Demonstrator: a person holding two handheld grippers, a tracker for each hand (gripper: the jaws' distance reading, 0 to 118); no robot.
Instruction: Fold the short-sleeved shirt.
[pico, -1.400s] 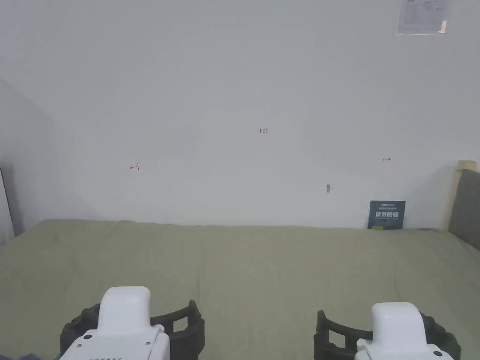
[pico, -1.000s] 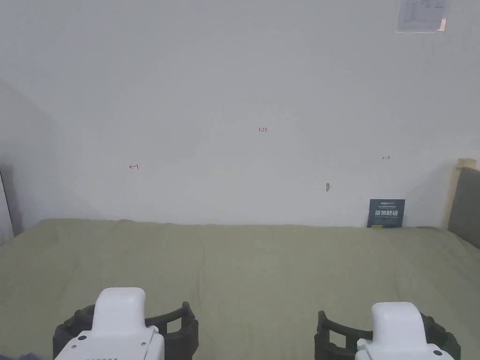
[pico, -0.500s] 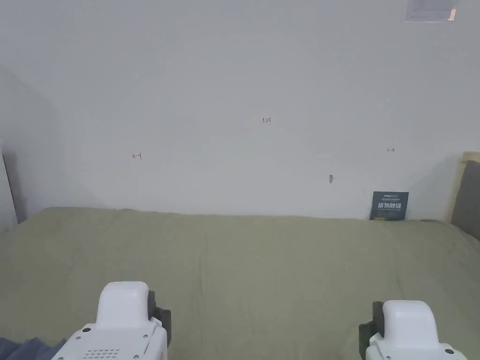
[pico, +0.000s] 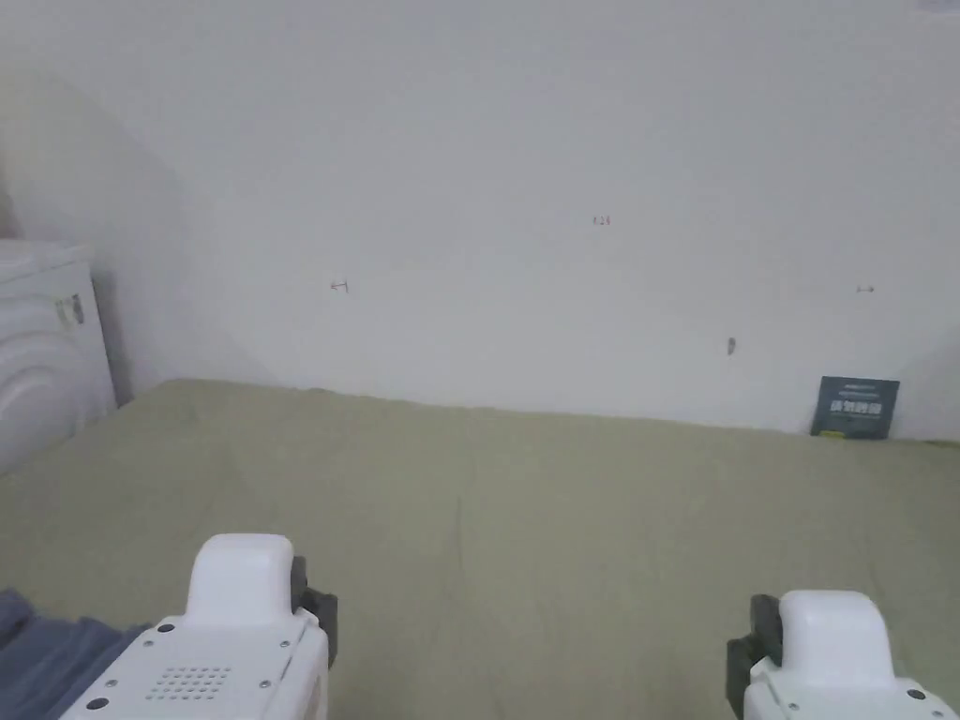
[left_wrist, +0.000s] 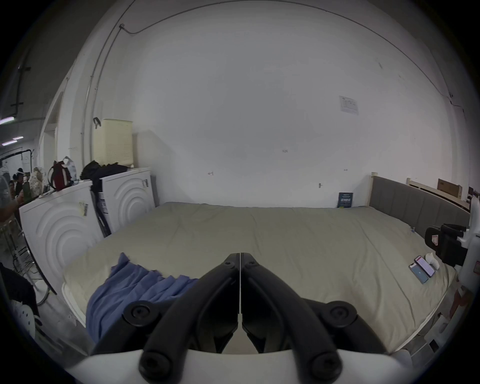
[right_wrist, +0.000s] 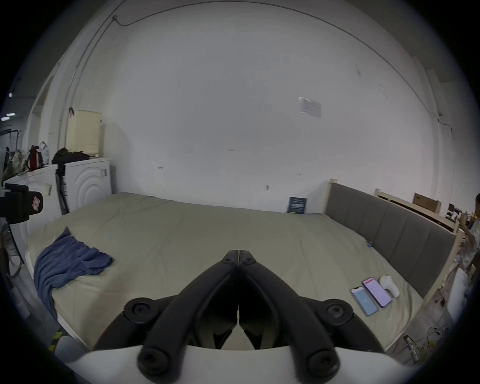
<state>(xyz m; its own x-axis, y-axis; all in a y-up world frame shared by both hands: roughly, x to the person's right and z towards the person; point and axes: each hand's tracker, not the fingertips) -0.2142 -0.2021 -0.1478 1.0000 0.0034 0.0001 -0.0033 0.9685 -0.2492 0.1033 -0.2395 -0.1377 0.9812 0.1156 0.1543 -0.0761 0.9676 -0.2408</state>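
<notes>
Two grippers: both held low over the near edge of the bed (left_wrist: 298, 233), side by side and well apart, nothing between the jaws of either
Left gripper (left_wrist: 240, 256): jaws pressed together tip to tip, empty; its white housing sits at the lower left of the head view
Right gripper (right_wrist: 238, 252): jaws likewise closed on nothing, tips meeting over bare sheet; its white housing sits at the lower right of the head view
Shirt (right_wrist: 67, 262): blue, crumpled in loose folds on the near left corner of the bed, part of it hanging over the edge; it lies just to the left of the left gripper and far left of the right gripper, touched by neither
Sheet: olive-green, smooth with faint creases, spread ahead of both grippers up to the white wall (pico: 525, 169)
Phones (right_wrist: 371, 296): two, lying side by side with lit screens on the sheet to the right of the right gripper, near the grey headboard (right_wrist: 394, 228)
White object (right_wrist: 389, 285): small, just beside the phones, on the headboard side
Dark card (pico: 854, 407): propped against the wall, far ahead and to the right
White machines (left_wrist: 85, 215): two, standing beyond the bed's left side, left of the left gripper, with bags and dark clothes on top
</notes>
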